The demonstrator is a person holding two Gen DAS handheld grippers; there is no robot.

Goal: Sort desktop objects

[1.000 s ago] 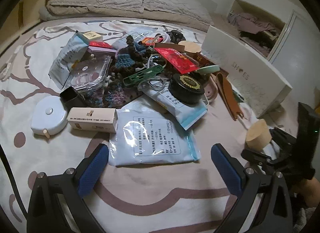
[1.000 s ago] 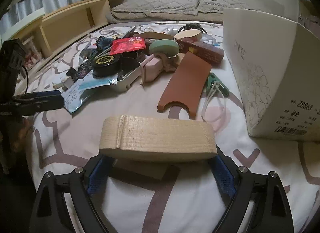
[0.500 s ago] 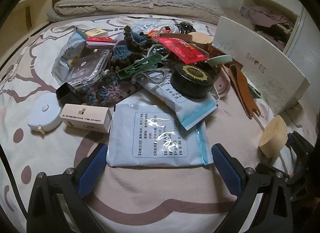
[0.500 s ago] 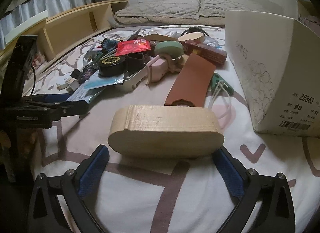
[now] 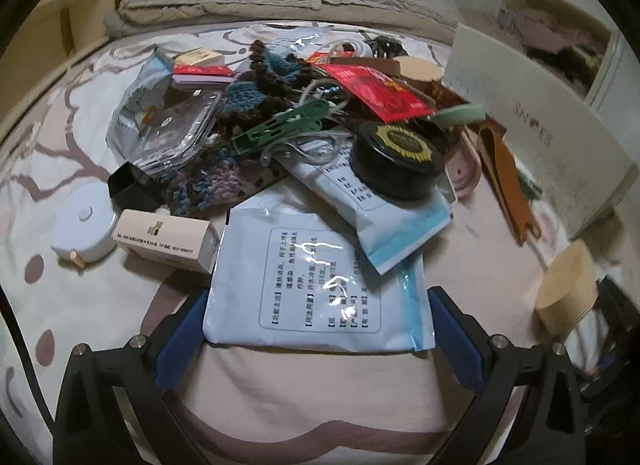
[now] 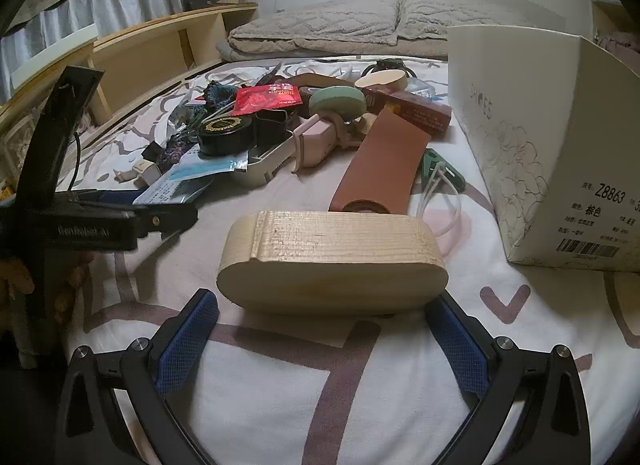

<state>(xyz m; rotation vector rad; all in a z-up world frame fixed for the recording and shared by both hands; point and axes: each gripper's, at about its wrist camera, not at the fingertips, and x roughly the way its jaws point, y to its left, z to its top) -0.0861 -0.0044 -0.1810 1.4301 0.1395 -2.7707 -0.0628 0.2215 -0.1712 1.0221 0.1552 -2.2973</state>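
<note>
Only the left view shows the white tape measure [image 5: 82,227].

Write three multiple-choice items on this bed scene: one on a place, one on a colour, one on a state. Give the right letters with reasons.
1. Where does the black round tin lie?
A. on a light blue packet in the pile
B. inside the shoe box
C. on the pillow

2. What colour is the large clothes peg in the pile?
A. yellow
B. green
C. white

3. How does the right claw stand to the wooden oval box?
A. clamped on it, lifted
B. open, pads clear of it, box on the bed
C. shut beside it

Answers:
1 A: the tin rests on the blue-edged packet, outside the shoe box.
2 B: the peg is plainly green in the left wrist view.
3 B: both blue pads stand apart from the box ends, and the box sits on the bedsheet.
</note>
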